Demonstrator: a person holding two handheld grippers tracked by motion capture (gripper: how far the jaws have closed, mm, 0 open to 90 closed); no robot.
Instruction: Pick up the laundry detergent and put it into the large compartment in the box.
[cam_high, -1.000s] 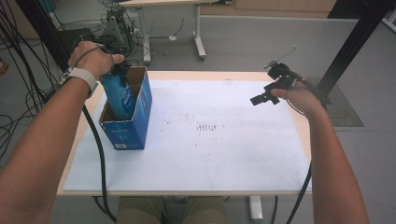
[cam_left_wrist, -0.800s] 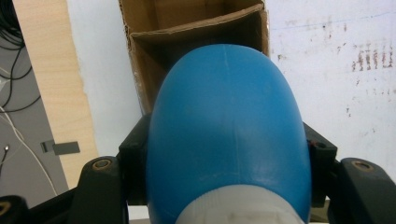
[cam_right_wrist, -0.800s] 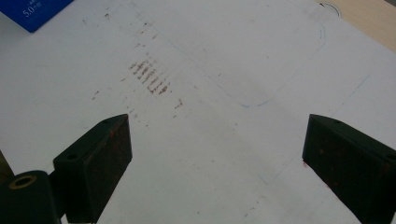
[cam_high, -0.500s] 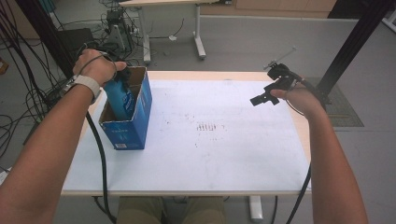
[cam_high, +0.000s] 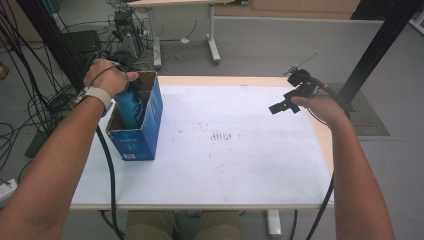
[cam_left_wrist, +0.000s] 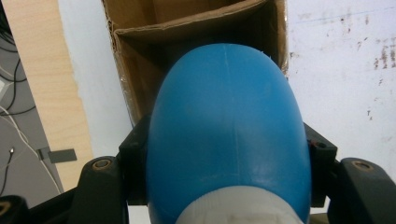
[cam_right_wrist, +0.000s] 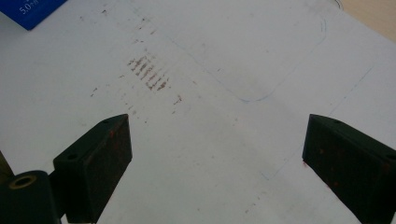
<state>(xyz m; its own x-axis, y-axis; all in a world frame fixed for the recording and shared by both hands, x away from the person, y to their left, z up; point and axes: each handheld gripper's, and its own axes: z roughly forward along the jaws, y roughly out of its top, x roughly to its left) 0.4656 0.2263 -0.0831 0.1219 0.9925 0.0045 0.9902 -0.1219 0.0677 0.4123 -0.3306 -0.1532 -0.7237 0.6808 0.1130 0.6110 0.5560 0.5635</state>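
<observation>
box on table's left side, bottle partly inside it, right hand-held gripper far right

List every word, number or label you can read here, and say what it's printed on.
"5.0" and more: white print on the blue box, cut off by the frame's edge in the right gripper view.
White print low on the box's side in the high view: too small to read.
Blue bottle: no print visible.

A lab or workshop is indicated: cable bundles at far left, black frame post at right, stained desk, grey floor.
</observation>
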